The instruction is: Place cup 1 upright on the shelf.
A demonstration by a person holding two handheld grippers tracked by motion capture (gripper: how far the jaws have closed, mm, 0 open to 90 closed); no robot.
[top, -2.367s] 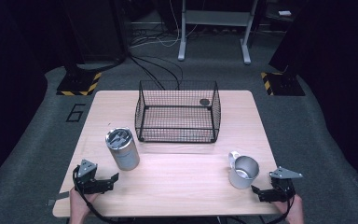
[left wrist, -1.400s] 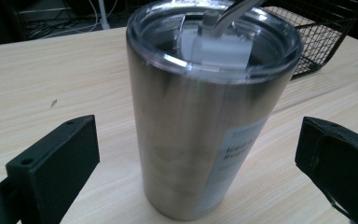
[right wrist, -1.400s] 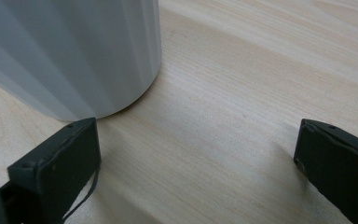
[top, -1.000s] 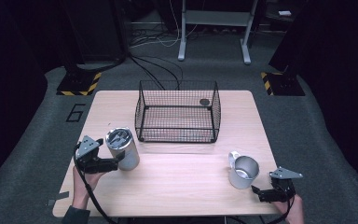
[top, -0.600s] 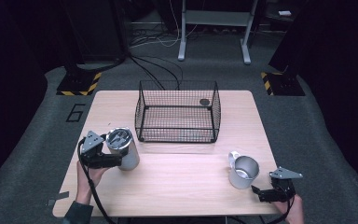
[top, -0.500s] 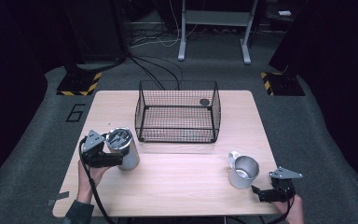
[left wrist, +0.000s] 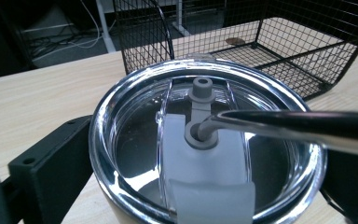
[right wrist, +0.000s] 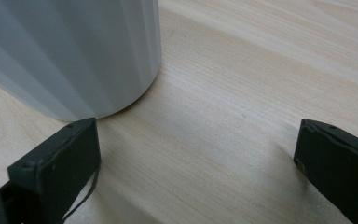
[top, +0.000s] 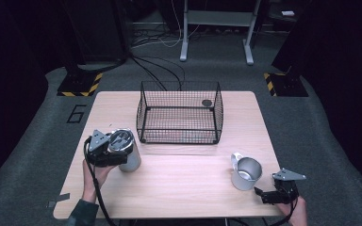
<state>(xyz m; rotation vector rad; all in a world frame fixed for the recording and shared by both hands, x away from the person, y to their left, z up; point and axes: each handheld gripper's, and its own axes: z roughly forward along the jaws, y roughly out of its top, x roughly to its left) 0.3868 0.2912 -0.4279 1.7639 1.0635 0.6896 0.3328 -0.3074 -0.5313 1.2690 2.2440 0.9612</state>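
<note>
Bracketing the lidded steel tumbler (top: 128, 149) at the table's (top: 179, 188) left side, your left gripper (top: 107, 153) is standing with jaws on either flank; whether they are gripping, you cannot tell. Your right gripper (top: 268, 195) is resting wide open beside the metal pitcher (top: 246, 172).

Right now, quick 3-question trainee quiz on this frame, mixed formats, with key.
1. True or false: the lidded tumbler sits between the jaws of the left gripper.
2. Multiple choice: what lies inside the wire basket? A) a spoon B) a small dark disc C) a sponge
3. Which vessel stands nearest the right gripper?

Key: 1 true; 2 B; 3 the metal pitcher, apart from its open jaws.
</note>
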